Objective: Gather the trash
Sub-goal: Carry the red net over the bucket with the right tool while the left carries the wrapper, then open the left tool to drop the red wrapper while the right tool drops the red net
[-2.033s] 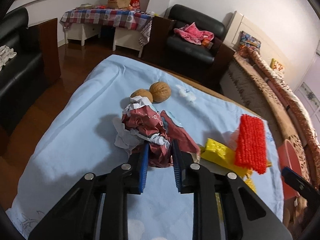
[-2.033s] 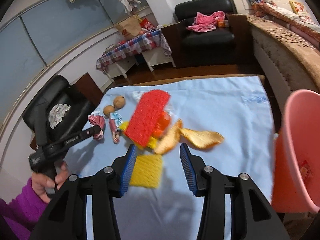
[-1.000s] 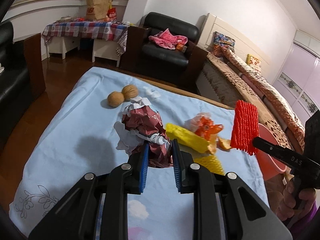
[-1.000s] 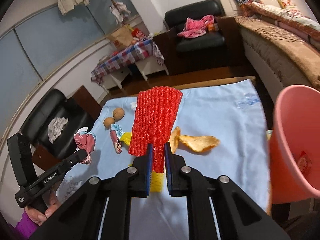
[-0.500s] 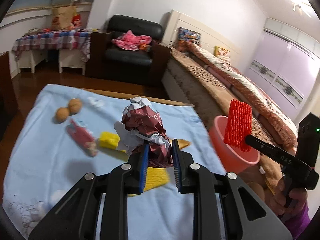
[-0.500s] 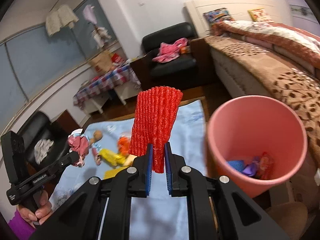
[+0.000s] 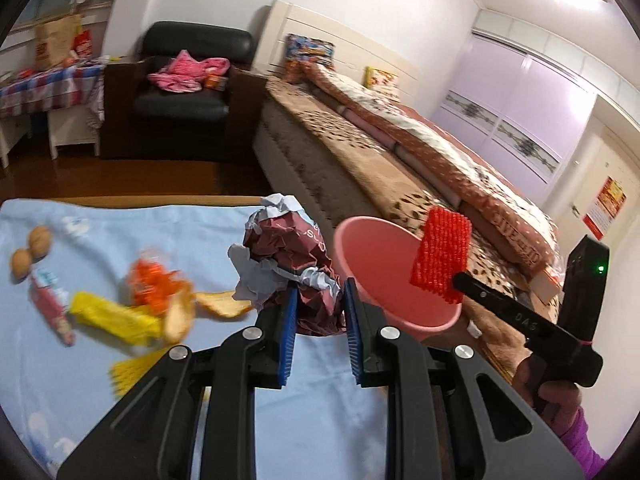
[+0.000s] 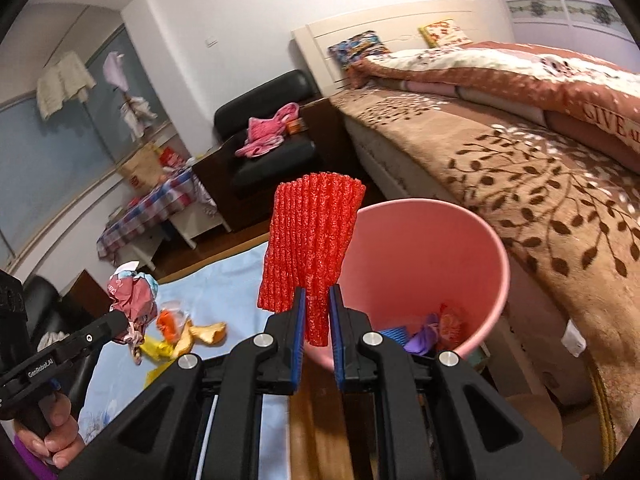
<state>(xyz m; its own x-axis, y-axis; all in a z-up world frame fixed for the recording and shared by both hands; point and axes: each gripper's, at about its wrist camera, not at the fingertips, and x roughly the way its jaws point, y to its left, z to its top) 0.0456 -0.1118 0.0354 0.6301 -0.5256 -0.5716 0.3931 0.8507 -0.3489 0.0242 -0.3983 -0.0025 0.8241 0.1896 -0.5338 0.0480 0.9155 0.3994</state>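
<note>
Bed [image 8: 520,152], largest item, runs along the far side of the pink bin [image 7: 372,248]; its quilt shows the partial lettering "GIVE". Table under a light-blue cloth [image 7: 168,224] lies on the bin's other side, the bin standing just off the cloth's edge with brown floor visible beside it. Bin mouth is open and unobstructed; wrappers lie at its bottom. Left gripper [image 7: 319,308] is clamped on a crumpled maroon-and-white wrapper [image 7: 288,256], white letters on it unreadable, held above the cloth just beside the bin rim. Right gripper [image 8: 317,320], jaws nearly together, pinches the lower end of a red foam fruit net [image 8: 312,248] standing upright over the bin's near rim; its body reads "DAS" in the left view. Yellow foam net [image 7: 116,318], orange peel [image 7: 222,306] and two walnuts [image 7: 30,248] remain on the cloth, well apart from the bin.
</note>
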